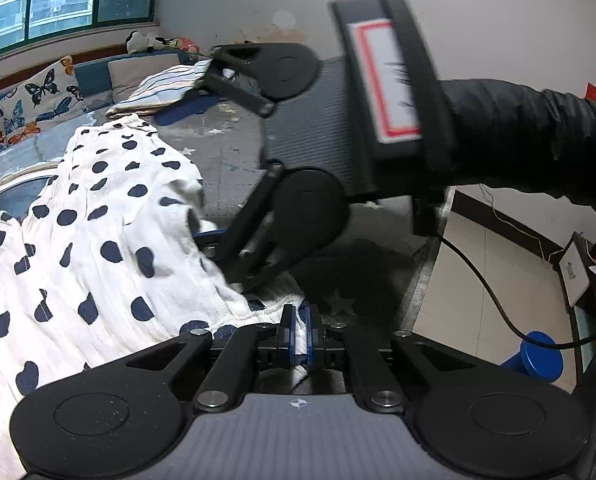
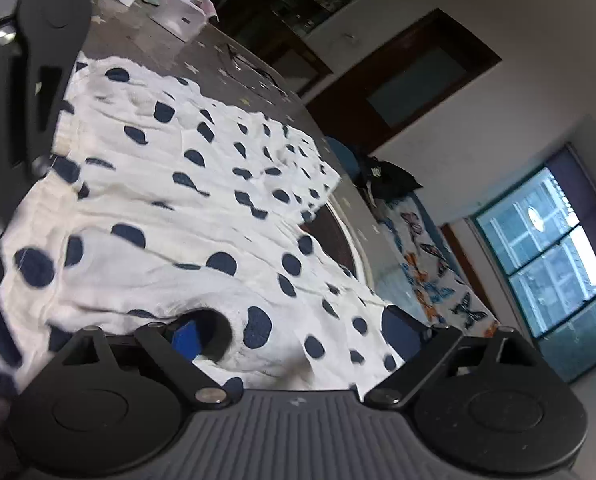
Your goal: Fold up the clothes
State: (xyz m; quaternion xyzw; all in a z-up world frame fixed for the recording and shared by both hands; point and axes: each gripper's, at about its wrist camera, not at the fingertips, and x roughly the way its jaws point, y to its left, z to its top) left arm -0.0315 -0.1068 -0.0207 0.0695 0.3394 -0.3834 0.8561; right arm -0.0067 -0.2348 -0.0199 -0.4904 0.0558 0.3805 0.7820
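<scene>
With the left gripper (image 1: 301, 334) pinching the spotted garment's (image 1: 98, 220) hem and the right gripper's (image 1: 218, 240) jaws buried in cloth, their grip unclear, that thin hem could slip free.

A grey star-printed bed (image 1: 234, 148) carries the spotted white garment (image 1: 98, 220) and a striped folded cloth (image 1: 166, 88).

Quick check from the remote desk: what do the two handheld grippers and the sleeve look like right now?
Both grippers, left gripper and right gripper, are black linkage arms with round pivot discs on ribbed grey bodies, with blue finger pads. The right one carries a red-bordered white label and a trailing black cable. The sleeve is black.
</scene>
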